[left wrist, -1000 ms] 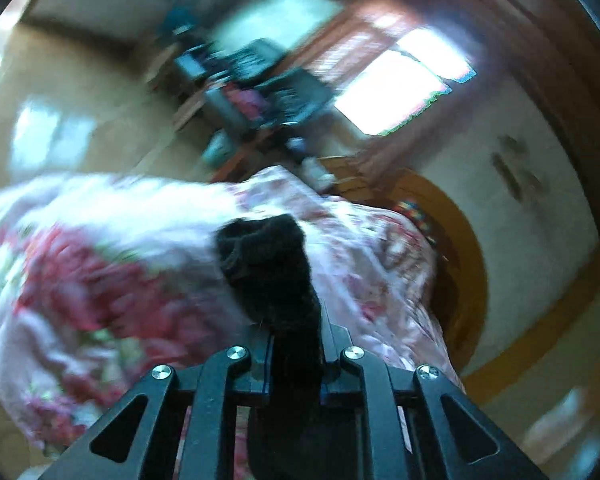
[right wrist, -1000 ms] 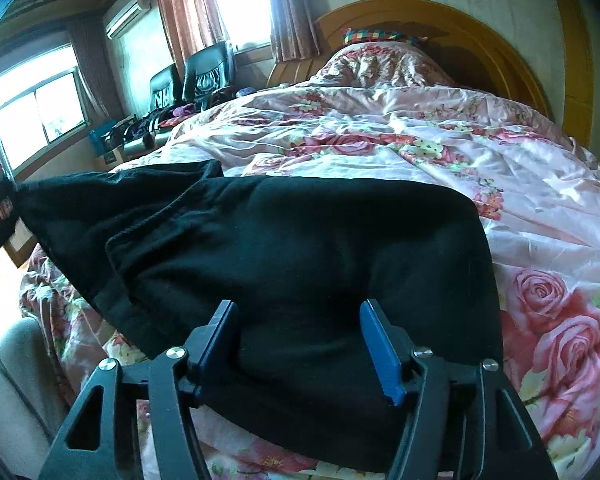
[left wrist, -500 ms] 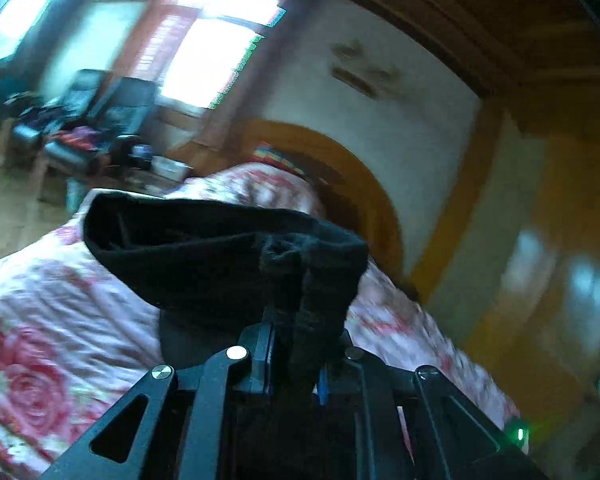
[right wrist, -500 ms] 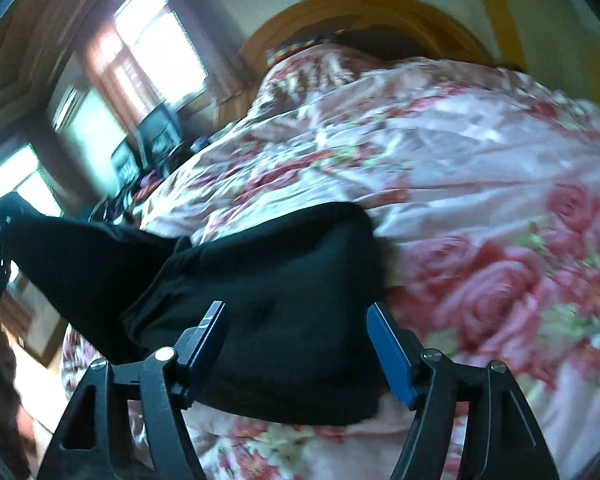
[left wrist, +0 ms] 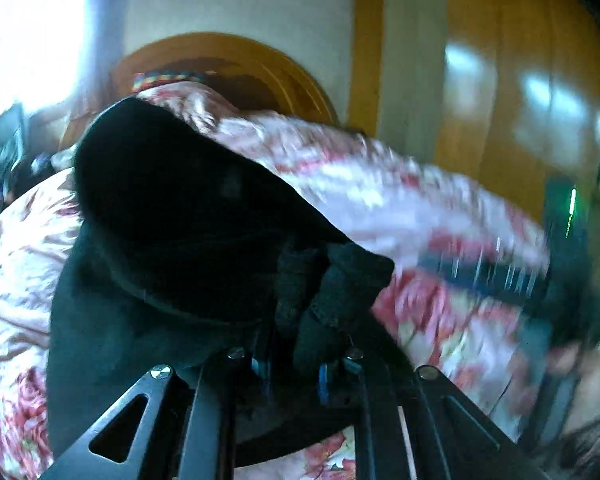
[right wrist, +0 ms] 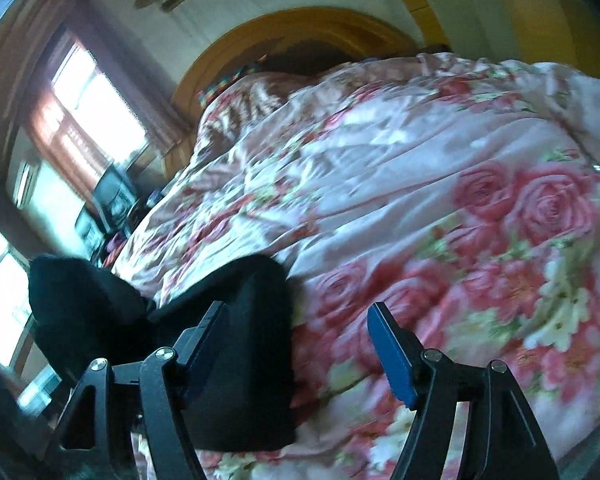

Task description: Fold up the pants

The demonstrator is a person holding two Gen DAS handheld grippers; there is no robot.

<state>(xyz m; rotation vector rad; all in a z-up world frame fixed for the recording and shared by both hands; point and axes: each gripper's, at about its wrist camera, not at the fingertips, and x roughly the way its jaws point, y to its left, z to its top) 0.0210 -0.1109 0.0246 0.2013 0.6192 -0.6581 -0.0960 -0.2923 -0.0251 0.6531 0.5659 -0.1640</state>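
Pants mid-fold on the bed, one gripper gripping, the other standing apart.

Left gripper [left wrist: 296,364] is clamping bunched black pants [left wrist: 172,240] over the floral quilt [left wrist: 380,200]; right gripper [right wrist: 296,344] is gaping, empty, pants beside its left finger. Risk: cloth slipping from that small pinch, fold landing skewed w/ no second hold. No readable writing/brands.

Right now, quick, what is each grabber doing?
Left gripper: shut on the black pants.
Right gripper: open, holding nothing, above the floral bedspread.
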